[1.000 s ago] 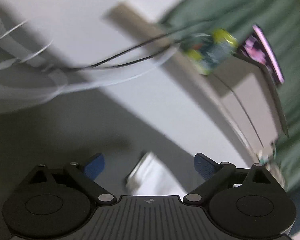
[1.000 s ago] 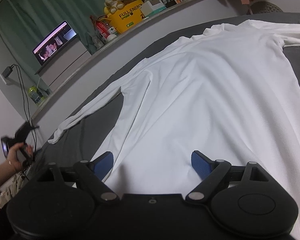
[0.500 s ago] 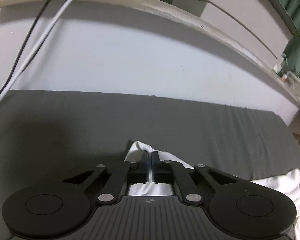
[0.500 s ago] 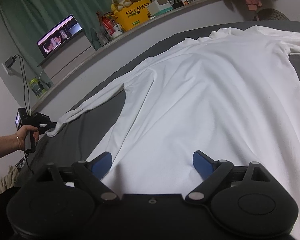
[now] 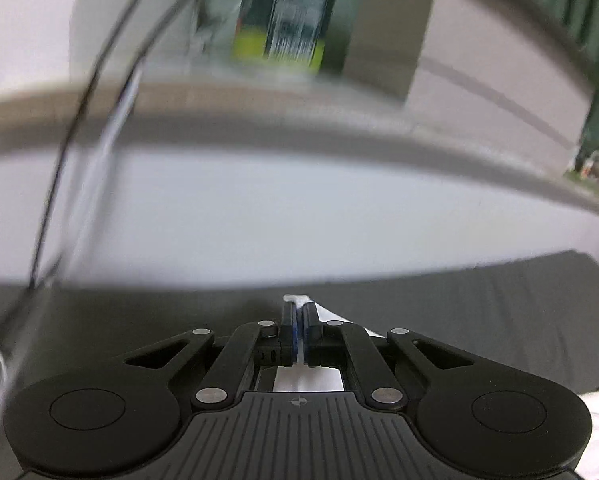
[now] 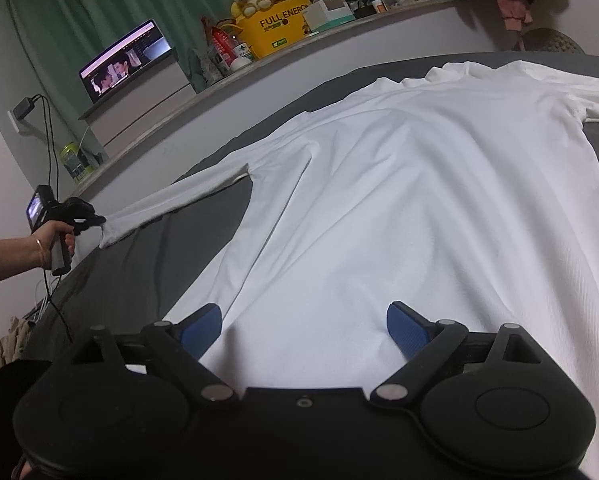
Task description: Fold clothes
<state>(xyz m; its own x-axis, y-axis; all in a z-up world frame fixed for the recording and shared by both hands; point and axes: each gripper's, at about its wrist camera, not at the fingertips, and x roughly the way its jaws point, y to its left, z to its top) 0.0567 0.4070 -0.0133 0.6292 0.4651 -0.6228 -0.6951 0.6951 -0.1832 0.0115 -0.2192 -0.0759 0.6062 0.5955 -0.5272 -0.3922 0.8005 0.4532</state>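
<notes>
A white long-sleeved shirt [image 6: 419, 200] lies spread flat on the dark grey bed [image 6: 159, 272]. Its left sleeve runs out towards the bed's far left edge. There a person's hand [image 6: 47, 240] holds my left gripper [image 6: 93, 220], shut on the sleeve cuff [image 6: 115, 228]. In the left wrist view the left gripper [image 5: 299, 308] pinches a thin white strip of cuff [image 5: 327, 316]. My right gripper [image 6: 303, 320] hovers low over the shirt's near hem, its jaws opening. The blue pads [image 6: 403, 328] straddle the cloth without pressing on it.
A long ledge along the wall carries a lit laptop [image 6: 127, 60] on a grey drawer box, a green can [image 6: 73, 160], a yellow box [image 6: 275, 30] and clutter. Cables [image 6: 51, 140] hang from a wall plug near the left gripper. Green curtains hang behind.
The left gripper came down to the sleeve end, shut on the cuff and drew it outward, so the sleeve now lies straighter. The right gripper has stayed over the hem.
</notes>
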